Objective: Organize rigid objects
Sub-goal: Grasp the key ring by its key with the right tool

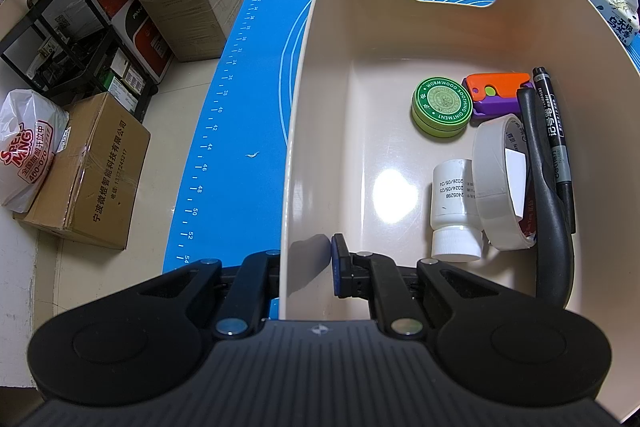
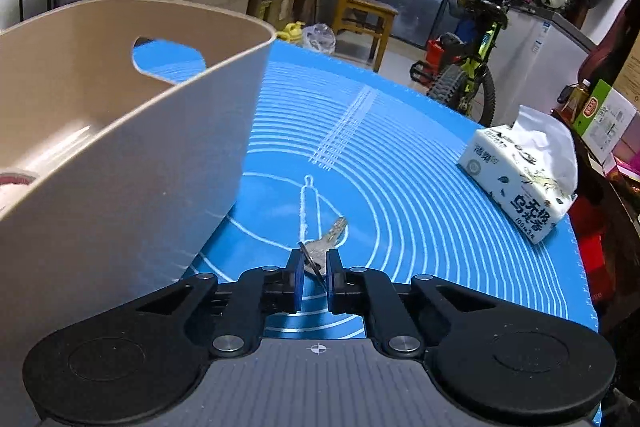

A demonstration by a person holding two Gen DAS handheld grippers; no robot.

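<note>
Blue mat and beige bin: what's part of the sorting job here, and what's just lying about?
Job:
- silver metal key on the blue mat
- beige plastic bin
- green round ointment tin, white tape roll, white bottle, black marker

Lying about:
- white tissue pack
- cardboard boxes

You have one beige bin (image 1: 308, 131) on one blue mat (image 1: 240, 99). In the bin you can count six things: one green tin (image 1: 441, 107), one orange-and-purple toy (image 1: 498, 91), one tape roll (image 1: 500, 183), one white bottle (image 1: 454, 211), one marker (image 1: 554, 131) and one black-handled tool (image 1: 548, 211). On the mat you have one key (image 2: 330, 239) and one tissue pack (image 2: 520, 175). You hold two grippers, one per hand.
</note>
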